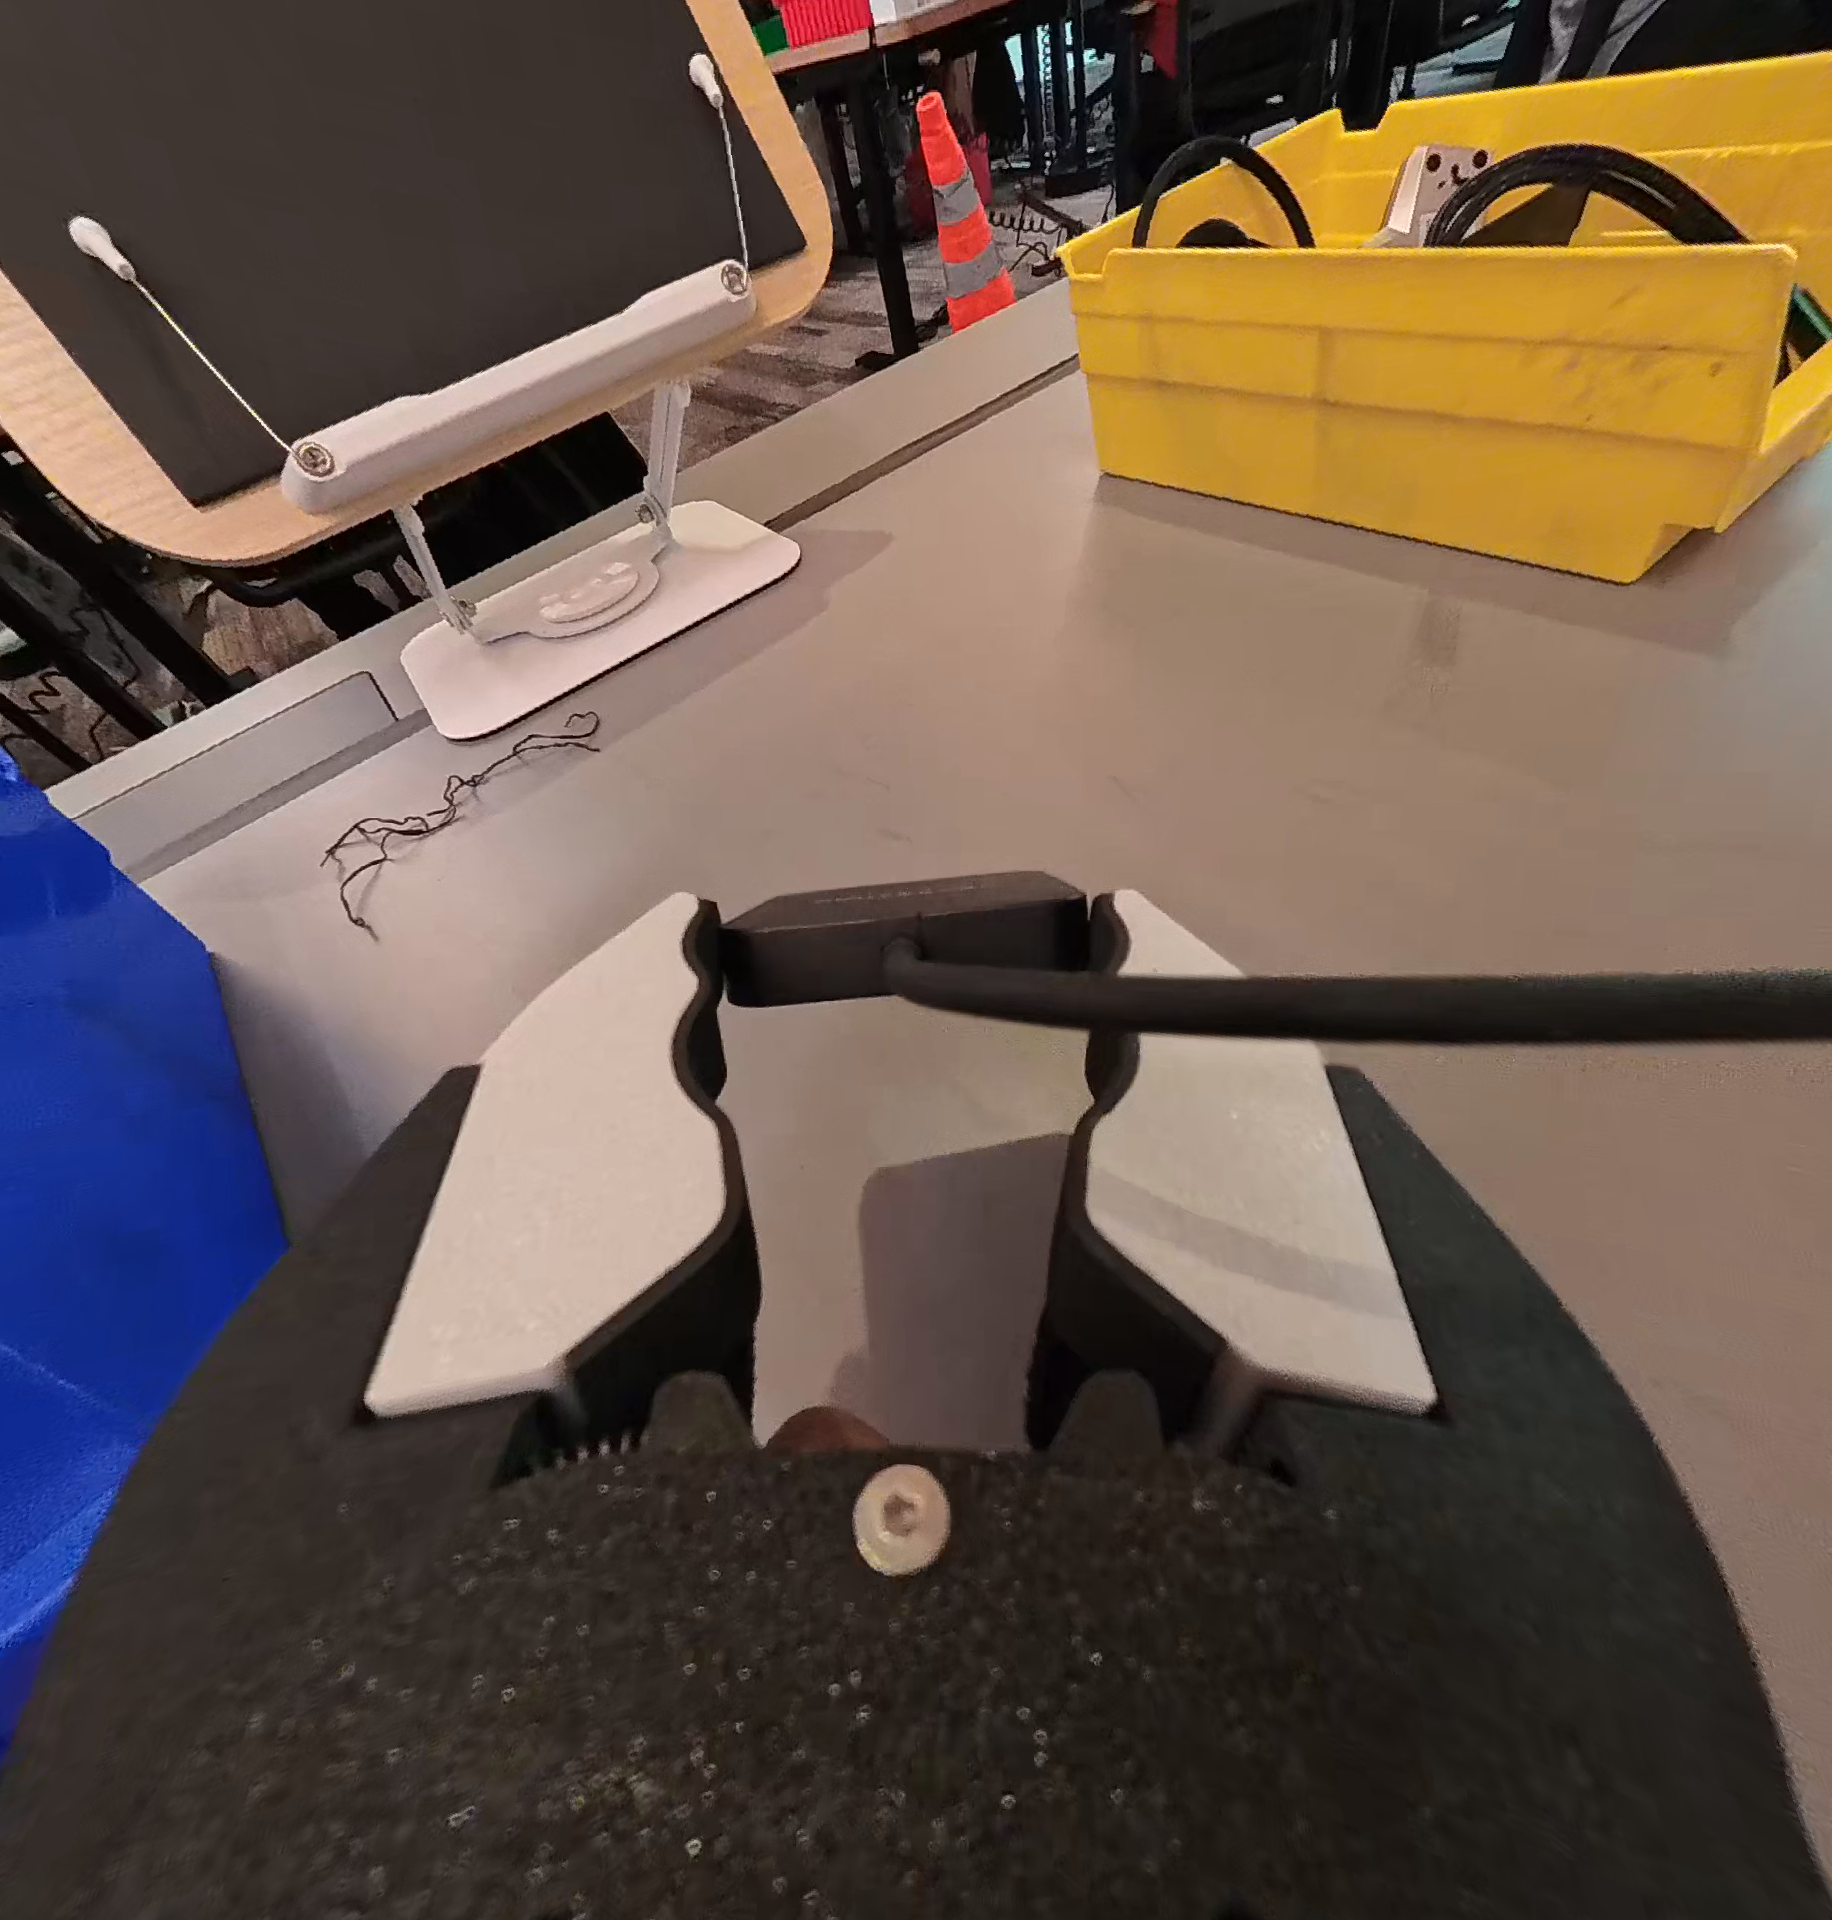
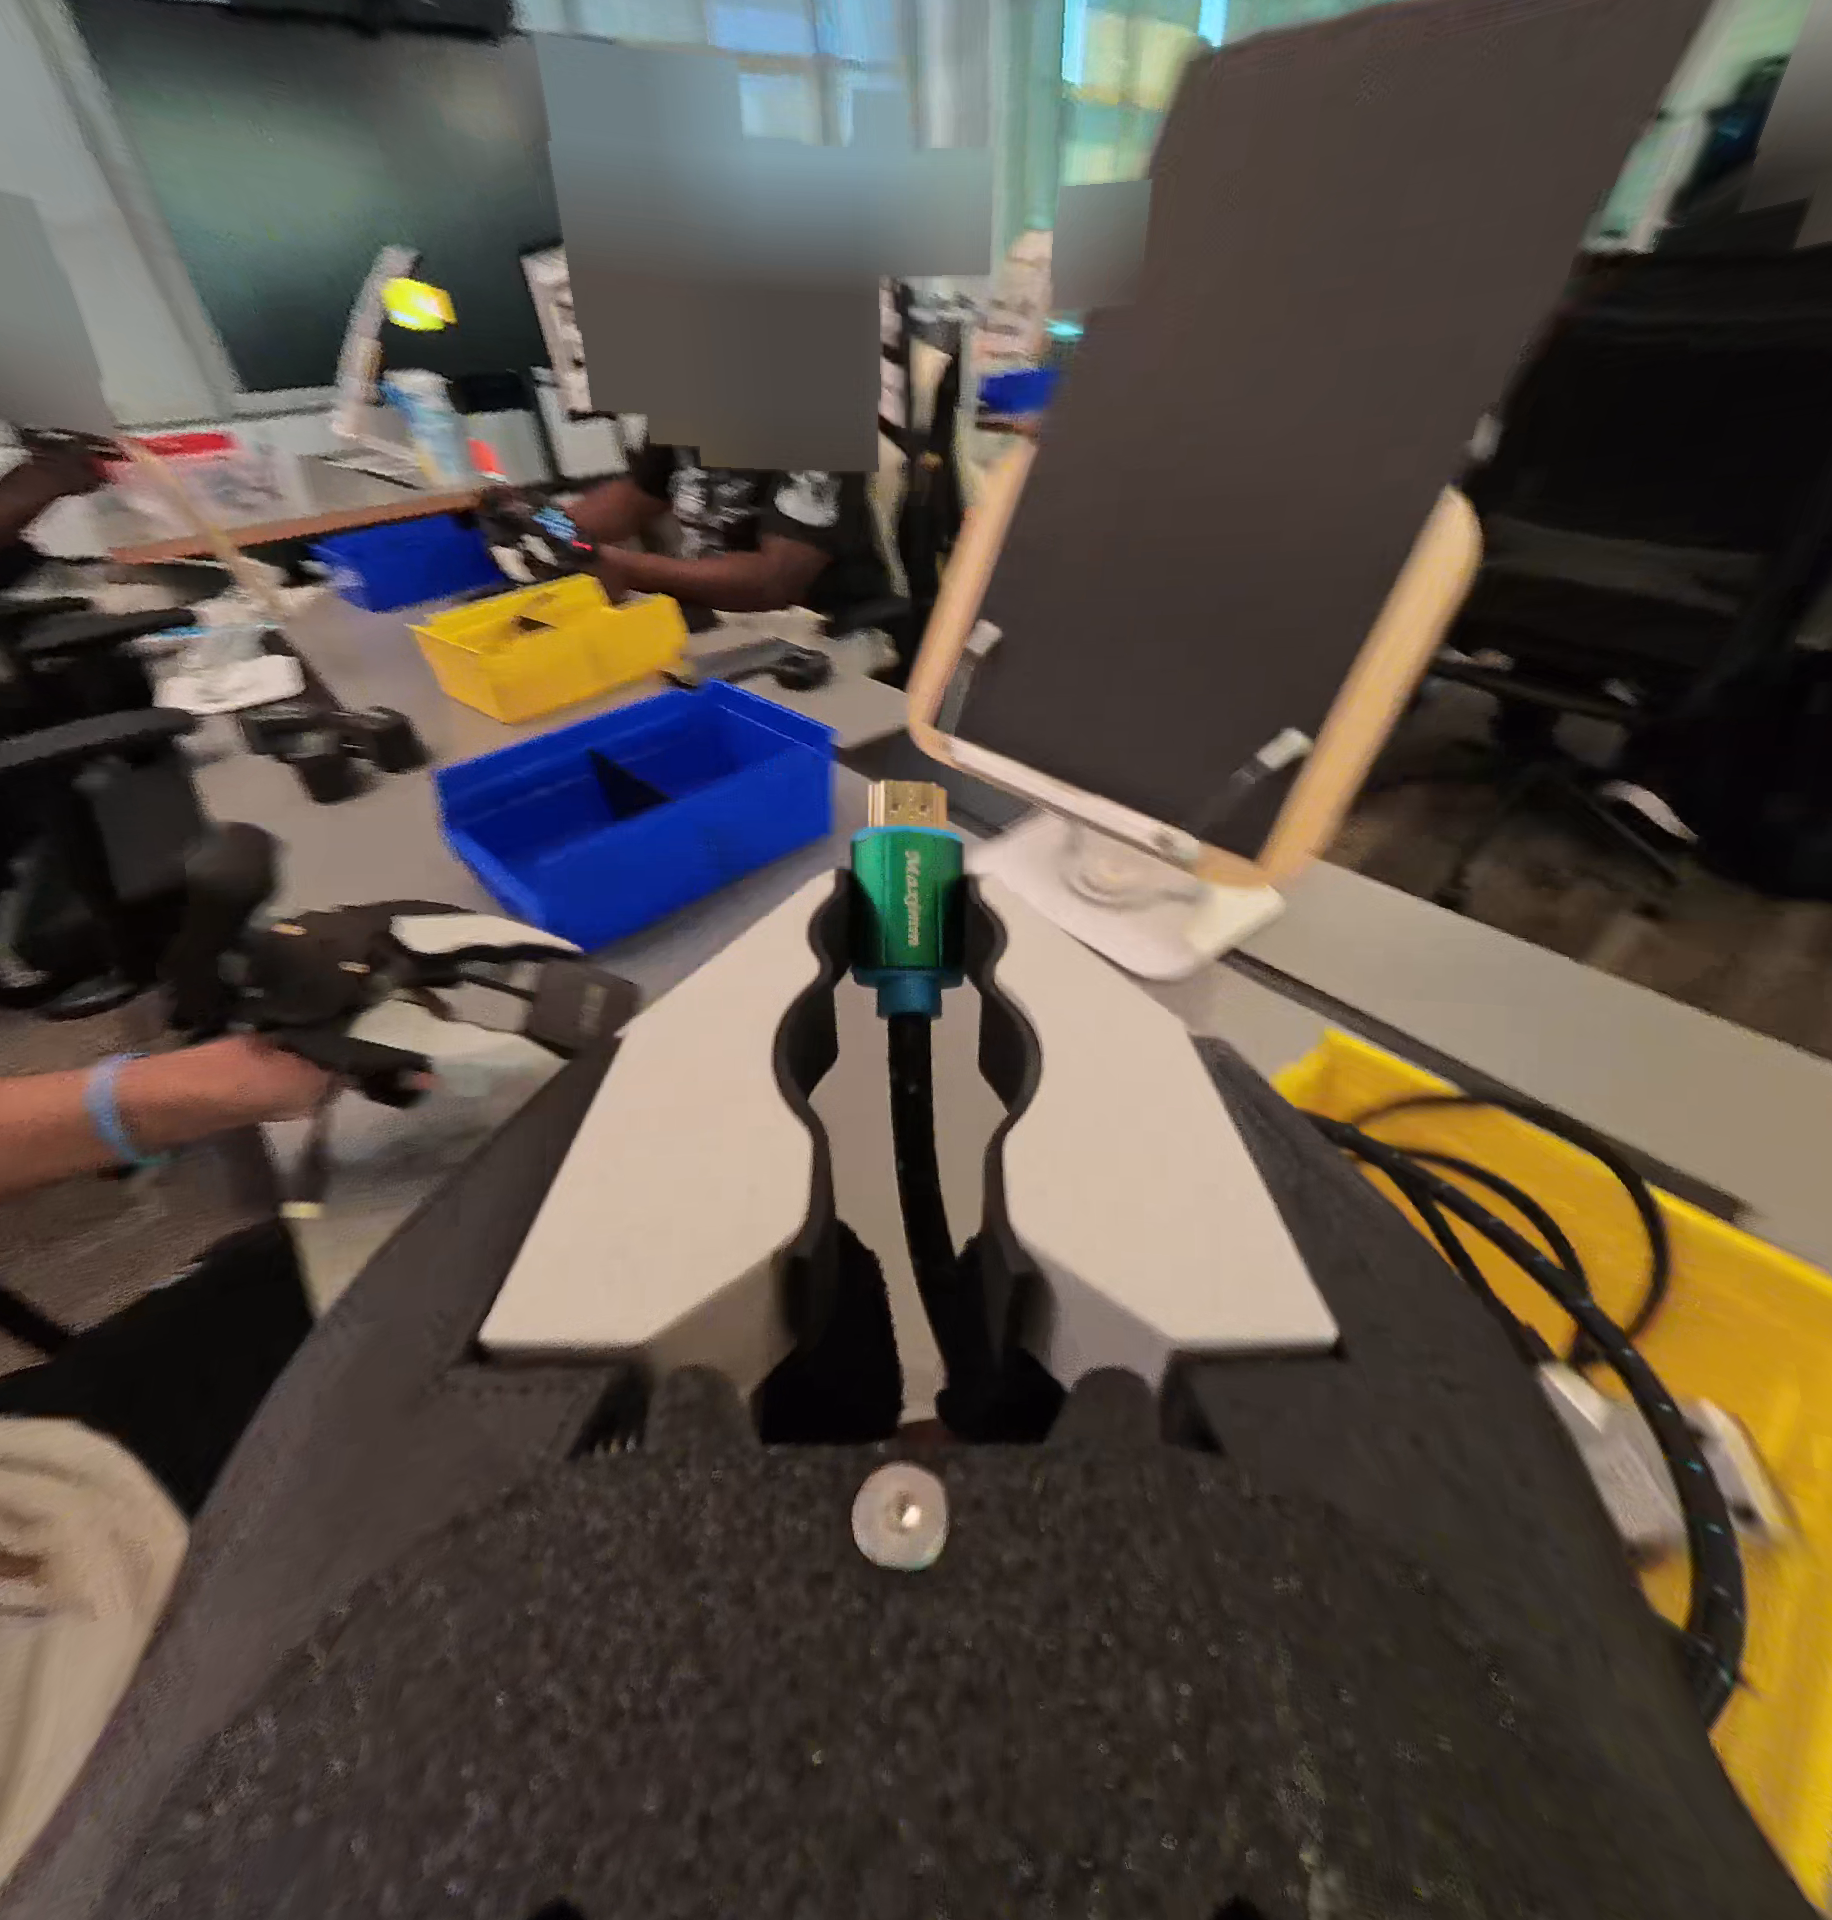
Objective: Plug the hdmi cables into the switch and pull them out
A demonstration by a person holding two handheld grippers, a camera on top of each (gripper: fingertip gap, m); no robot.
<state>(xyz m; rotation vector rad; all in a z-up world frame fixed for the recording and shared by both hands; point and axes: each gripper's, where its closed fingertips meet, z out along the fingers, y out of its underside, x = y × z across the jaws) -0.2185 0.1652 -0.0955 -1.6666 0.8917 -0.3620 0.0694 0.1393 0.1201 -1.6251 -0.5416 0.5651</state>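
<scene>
In the left wrist view my left gripper [image 1: 904, 940] is shut on a flat black switch box [image 1: 896, 925], held just above the grey table [image 1: 1255, 779]. A black cable [image 1: 1411, 1003] leaves the box's near face and runs off to the right. In the right wrist view my right gripper [image 2: 907, 920] is shut on a green HDMI plug [image 2: 906, 909] whose gold tip [image 2: 904, 805] points forward, away from me. Its black braided cable [image 2: 917, 1143] runs back between the fingers. The left gripper with the switch [image 2: 579, 1003] shows far off at the left, well apart from the plug.
A yellow bin [image 1: 1463, 353] with coiled black cables stands at the back right, also at the right edge of the right wrist view [image 2: 1670, 1299]. A wood-framed board on a white stand [image 1: 600, 613] is at the back left. A blue bin [image 1: 81, 1195] sits left. Other people work at farther tables.
</scene>
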